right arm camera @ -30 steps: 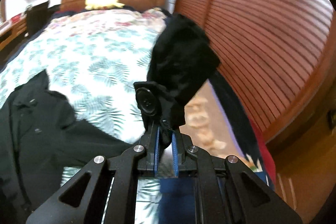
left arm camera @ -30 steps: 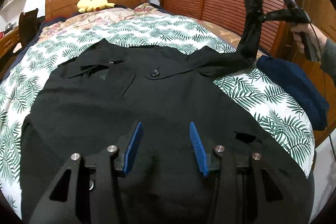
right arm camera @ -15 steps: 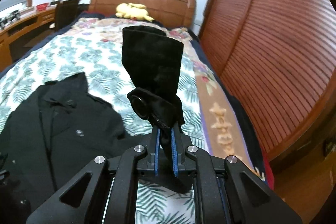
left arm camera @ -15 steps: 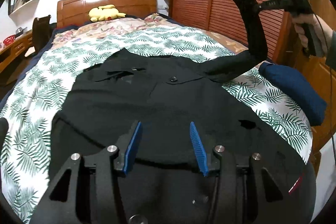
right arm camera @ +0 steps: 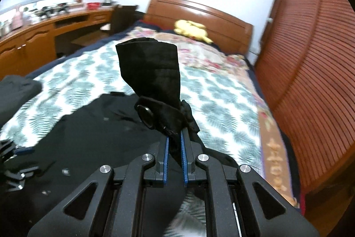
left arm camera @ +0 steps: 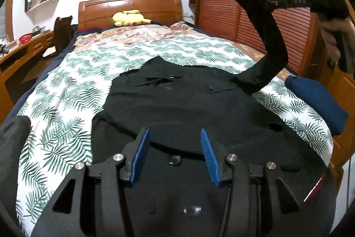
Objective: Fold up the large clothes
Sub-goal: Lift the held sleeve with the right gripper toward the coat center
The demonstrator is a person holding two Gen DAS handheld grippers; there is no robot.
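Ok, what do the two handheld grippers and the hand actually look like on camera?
The left gripper and right gripper both have matte black angular frames, silver round bolts and blue ribbed finger pads. A thin black cable runs down the left one. The bare hand grips a black handle with faint white lettering.

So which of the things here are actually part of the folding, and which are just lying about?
Part of the job:
- black coat
- its sleeve, held up
- right gripper, shut on it
- left gripper, open

Lying about:
- yellow plush toy
- folded blue garment
- red bowl
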